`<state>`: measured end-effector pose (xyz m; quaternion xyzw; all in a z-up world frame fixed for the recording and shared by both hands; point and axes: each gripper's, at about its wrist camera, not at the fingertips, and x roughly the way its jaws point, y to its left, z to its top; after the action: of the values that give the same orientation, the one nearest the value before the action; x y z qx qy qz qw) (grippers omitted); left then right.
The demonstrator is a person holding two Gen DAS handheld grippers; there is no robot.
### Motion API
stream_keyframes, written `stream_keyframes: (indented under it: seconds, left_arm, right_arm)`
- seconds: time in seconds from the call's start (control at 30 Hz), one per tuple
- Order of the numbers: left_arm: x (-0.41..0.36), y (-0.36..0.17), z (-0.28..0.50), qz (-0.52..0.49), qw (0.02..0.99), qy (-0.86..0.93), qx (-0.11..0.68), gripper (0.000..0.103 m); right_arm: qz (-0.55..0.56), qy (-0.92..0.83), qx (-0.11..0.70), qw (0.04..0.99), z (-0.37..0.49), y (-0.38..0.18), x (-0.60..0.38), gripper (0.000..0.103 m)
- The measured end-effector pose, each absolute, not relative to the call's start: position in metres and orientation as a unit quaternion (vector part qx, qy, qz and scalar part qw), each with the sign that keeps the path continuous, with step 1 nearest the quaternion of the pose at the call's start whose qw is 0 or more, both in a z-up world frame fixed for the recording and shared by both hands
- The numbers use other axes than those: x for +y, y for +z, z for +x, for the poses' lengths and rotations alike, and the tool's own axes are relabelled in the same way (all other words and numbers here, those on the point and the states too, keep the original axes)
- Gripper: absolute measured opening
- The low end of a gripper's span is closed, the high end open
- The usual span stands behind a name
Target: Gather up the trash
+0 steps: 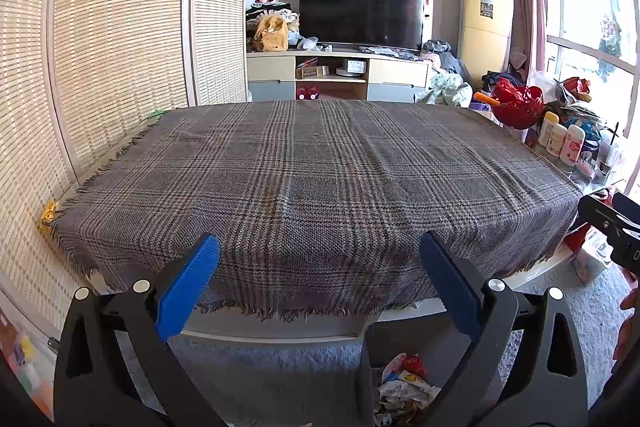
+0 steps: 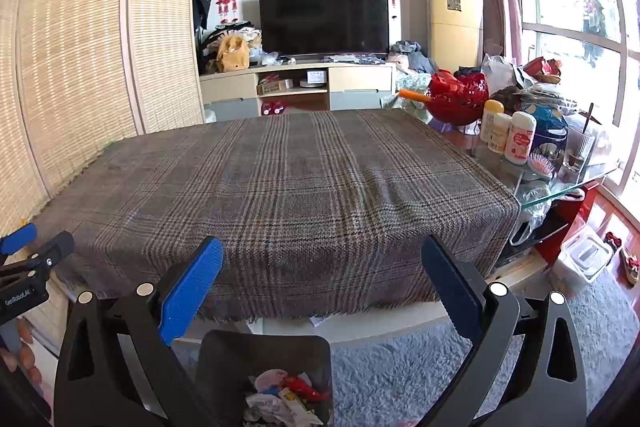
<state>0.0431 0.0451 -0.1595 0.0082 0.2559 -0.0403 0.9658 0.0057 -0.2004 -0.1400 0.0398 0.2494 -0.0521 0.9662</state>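
We see only part of the dark bin [image 2: 264,359]: its lower end runs off the bottom of both views, and our own fingers cover its sides. The crumpled trash [image 2: 286,397] inside is too jumbled to name piece by piece. It sits on the grey carpet [image 2: 400,379] below the near edge of the table's plaid cloth [image 2: 288,187], beneath and between the spread jaws of our right gripper [image 2: 322,259]. Our left gripper [image 1: 319,251] is likewise released, with the bin low to its right
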Motion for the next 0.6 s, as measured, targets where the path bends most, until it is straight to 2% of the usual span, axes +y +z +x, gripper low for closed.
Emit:
stream_keyframes:
  seconds: [0.6]
  left_arm:
    - [0.0453, -0.1539, 0.0438, 0.012, 0.967, -0.015, 0.256, 0.095]
  right_arm:
    - [0.046, -0.056, 0.254, 0.965, 0.0084, -0.1420, -0.2056, 0.100]
